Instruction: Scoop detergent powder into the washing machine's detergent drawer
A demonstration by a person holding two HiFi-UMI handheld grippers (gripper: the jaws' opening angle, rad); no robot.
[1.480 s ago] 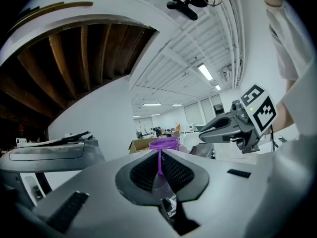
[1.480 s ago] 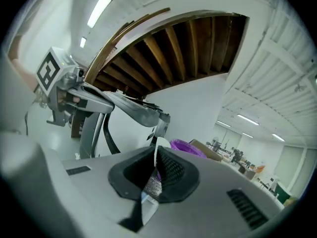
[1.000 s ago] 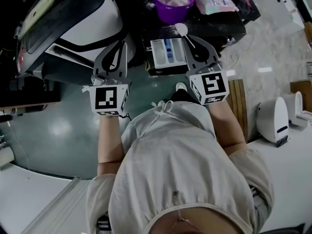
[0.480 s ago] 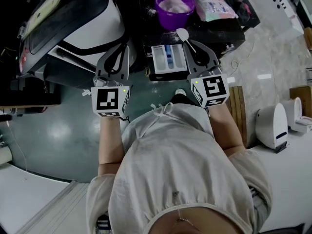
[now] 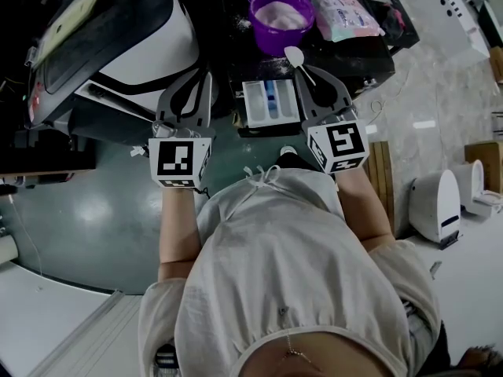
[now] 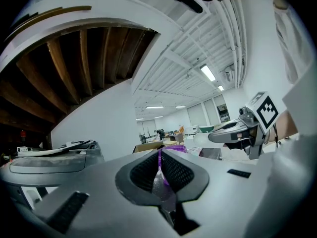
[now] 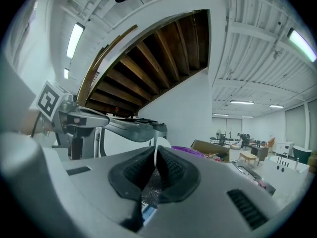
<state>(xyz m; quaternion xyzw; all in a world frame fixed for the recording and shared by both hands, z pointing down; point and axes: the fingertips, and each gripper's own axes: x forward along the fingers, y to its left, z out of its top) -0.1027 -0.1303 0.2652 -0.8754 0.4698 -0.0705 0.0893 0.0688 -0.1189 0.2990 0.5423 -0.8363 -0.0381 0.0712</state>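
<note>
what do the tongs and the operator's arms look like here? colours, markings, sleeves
The left tongs and right tongs match: matte grey plastic, broad shells tapering to narrow tips. Black ribbed pads line the insides. Each carries a white cube with black square markers at the rear. No cables show. The person wears a pale short-sleeved top with a drawstring; forearms bare.

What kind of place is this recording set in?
Probably a large open lab or workshop hall, not a home laundry room: a washing machine, a detergent drawer near a purple tub of powder, and ceiling strip lights over distant desks in the right gripper view.
</note>
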